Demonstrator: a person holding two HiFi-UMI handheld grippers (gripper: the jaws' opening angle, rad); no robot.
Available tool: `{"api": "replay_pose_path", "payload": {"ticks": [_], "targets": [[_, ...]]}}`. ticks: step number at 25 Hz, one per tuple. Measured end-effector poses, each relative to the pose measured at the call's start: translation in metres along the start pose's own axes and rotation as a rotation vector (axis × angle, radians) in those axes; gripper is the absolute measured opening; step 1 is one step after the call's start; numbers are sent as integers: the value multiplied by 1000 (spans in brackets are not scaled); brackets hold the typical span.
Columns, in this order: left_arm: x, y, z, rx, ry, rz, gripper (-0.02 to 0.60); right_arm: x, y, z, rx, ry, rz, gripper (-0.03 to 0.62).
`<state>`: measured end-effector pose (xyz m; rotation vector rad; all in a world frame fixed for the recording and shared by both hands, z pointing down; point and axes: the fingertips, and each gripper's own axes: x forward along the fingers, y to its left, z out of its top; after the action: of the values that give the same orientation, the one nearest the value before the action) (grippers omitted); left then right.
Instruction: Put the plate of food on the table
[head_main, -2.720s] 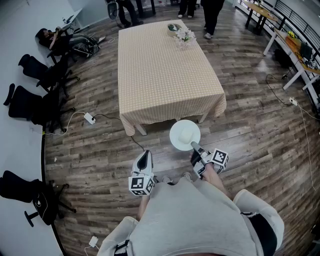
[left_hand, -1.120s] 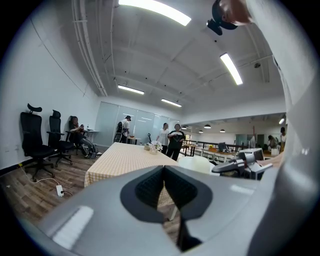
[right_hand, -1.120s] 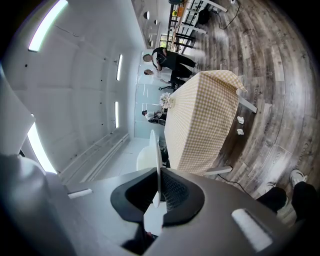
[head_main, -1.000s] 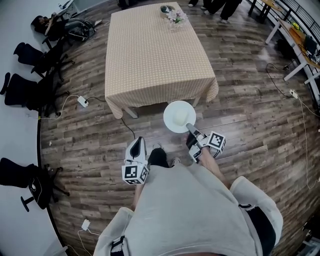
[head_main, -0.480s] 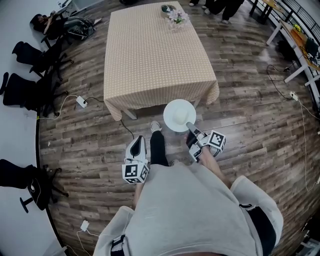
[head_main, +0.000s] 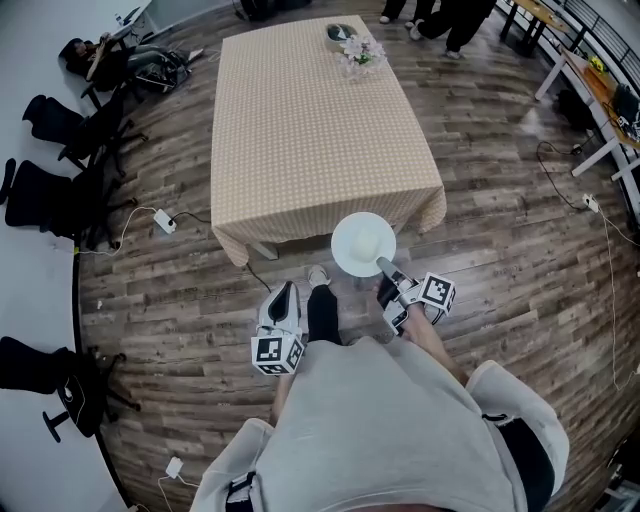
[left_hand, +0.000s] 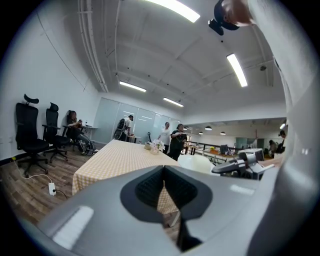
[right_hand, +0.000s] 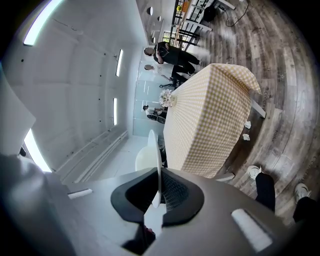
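A white plate (head_main: 363, 243) with a pale mound at its middle hangs level in front of the table (head_main: 320, 120), over the near edge of its checked cloth. My right gripper (head_main: 384, 266) is shut on the plate's near rim. In the right gripper view that rim (right_hand: 157, 160) stands edge-on between the pads of the right gripper (right_hand: 158, 194). My left gripper (head_main: 283, 291) hangs low at the person's left side, shut and holding nothing. In the left gripper view the left gripper (left_hand: 163, 189) points at the table (left_hand: 112, 160), with the plate (left_hand: 200, 164) to its right.
A bunch of flowers (head_main: 358, 52) and a small dish stand at the table's far end. Black office chairs (head_main: 60, 150) line the left wall, and cables with a power strip (head_main: 163, 222) lie on the wood floor. People stand beyond the table. The person's leg and shoe (head_main: 320, 300) reach forward.
The person has stepped closer to the table. The plate, earlier over bare floor, now overlaps the table's near edge. The right gripper's hold is unchanged, and the left gripper still hangs at the side.
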<state>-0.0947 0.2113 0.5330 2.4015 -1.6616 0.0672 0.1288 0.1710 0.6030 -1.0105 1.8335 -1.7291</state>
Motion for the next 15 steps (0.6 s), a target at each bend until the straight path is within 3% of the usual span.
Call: {"api": "replay_pose_path", "payload": {"ticks": [10,15], "targets": [[97,47,14,-29,13,-54,9,81,6,47,-10,-7,-46,9],[146,90,35,-31,24,-72,9,139,18,71,10,-26,-46,8]]}}
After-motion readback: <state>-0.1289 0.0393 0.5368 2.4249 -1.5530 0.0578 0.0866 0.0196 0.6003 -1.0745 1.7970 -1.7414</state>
